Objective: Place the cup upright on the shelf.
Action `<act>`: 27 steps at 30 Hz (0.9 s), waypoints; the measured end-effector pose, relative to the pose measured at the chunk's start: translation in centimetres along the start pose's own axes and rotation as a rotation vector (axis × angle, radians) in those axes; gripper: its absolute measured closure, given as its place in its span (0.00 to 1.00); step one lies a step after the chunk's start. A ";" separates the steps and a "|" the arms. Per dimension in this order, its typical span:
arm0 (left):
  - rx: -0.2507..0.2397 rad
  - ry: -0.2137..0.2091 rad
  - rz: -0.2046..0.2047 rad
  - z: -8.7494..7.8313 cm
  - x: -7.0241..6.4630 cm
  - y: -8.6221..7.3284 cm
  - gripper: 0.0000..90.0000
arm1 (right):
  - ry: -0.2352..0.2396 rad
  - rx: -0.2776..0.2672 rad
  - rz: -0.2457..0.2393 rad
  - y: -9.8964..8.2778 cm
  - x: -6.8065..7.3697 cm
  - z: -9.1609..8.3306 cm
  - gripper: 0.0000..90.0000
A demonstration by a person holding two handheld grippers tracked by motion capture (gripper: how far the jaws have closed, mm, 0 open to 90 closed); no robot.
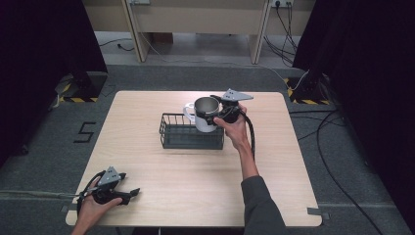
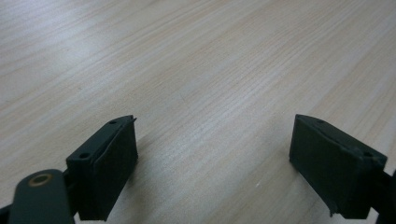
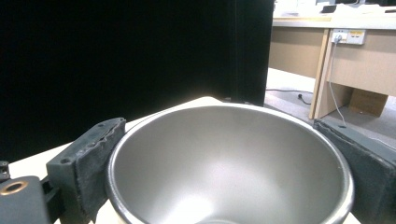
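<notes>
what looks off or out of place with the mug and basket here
Nothing stands out. The right gripper holds the white mug upright over the wire basket, jaws clamped on its sides. No spill or damage shows. The left gripper rests open on the table.

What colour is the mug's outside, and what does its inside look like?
The mug is white outside, grey metallic inside; the high view shows both.
</notes>
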State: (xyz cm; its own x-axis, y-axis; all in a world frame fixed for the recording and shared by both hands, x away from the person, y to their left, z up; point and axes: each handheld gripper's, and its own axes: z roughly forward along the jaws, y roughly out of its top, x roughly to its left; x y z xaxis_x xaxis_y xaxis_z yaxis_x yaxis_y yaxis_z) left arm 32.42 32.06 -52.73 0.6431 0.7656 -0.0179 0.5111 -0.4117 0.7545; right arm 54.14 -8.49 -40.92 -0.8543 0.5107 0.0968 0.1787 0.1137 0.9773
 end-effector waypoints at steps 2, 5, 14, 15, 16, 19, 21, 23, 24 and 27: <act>0.000 0.000 0.000 0.0 0.0 0.0 0.16 | 0.004 0.008 -0.001 -0.2 0.0 0.2 0.07; 0.000 0.000 0.000 0.0 0.0 0.0 0.16 | 0.004 0.022 -0.004 -0.5 -0.1 0.4 0.07; 0.000 0.000 0.000 0.0 0.0 0.0 0.16 | 0.011 0.039 -0.015 -0.8 -0.1 0.7 0.07; 0.000 0.000 0.000 0.0 0.0 0.0 0.16 | 0.011 0.043 -0.014 -0.8 -0.1 0.7 0.07; 0.000 0.000 0.000 0.0 0.0 0.0 0.16 | 0.009 0.047 -0.013 -0.9 -0.1 0.7 0.07; 0.000 0.000 0.000 0.0 0.0 0.0 0.16 | 0.008 0.050 -0.015 -1.0 -0.1 0.8 0.07; 0.000 0.000 0.000 0.0 0.0 0.0 0.16 | 0.006 0.061 -0.022 -1.3 -0.1 0.9 0.07; 0.000 0.000 0.000 0.0 0.0 0.0 0.16 | 0.003 0.072 -0.024 -1.5 -0.1 0.9 0.07; 0.000 0.000 0.000 0.0 0.0 0.0 0.16 | 0.002 0.071 -0.023 -1.7 -0.2 0.9 0.07; 0.000 0.000 0.000 0.0 0.0 0.0 0.16 | 0.002 0.064 -0.013 -2.0 -0.2 0.8 0.07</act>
State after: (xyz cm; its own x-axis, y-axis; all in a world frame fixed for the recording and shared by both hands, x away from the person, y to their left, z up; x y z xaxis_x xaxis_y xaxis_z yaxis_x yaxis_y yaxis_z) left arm 32.42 32.06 -52.73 0.6433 0.7654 -0.0180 0.5111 -0.4118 0.7544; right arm 54.38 -8.10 -43.03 -0.8577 0.5071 0.0849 0.1987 0.1747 0.9644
